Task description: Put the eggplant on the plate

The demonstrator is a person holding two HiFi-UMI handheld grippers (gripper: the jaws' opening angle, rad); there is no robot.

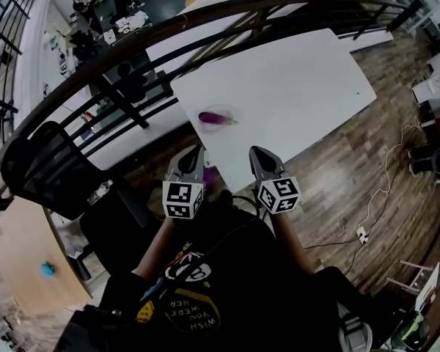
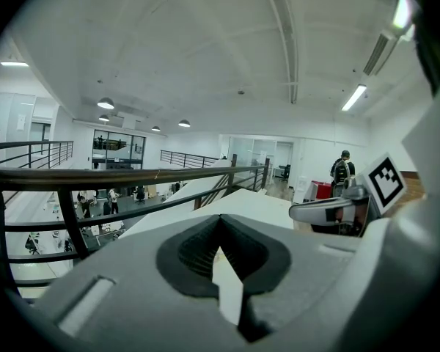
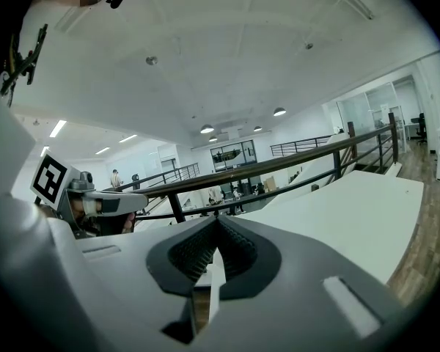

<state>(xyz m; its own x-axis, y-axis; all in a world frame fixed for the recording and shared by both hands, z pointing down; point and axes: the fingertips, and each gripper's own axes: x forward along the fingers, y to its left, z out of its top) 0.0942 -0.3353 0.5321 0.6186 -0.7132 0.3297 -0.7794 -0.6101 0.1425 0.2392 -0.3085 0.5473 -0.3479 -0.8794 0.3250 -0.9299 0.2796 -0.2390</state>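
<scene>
While both tools sit low in the middle of the head view, tucked close to the person's body, the left gripper and right gripper are clenched on nothing. The eggplant lies just above them on the white table. Whether a plate lies under it, the glare won't tell. That parked pose suits a reach ahead or a delivery made.

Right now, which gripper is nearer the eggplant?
Left, narrowly. The left gripper is short of the eggplant, slightly to its left; the right gripper is short of it, farther right.
</scene>
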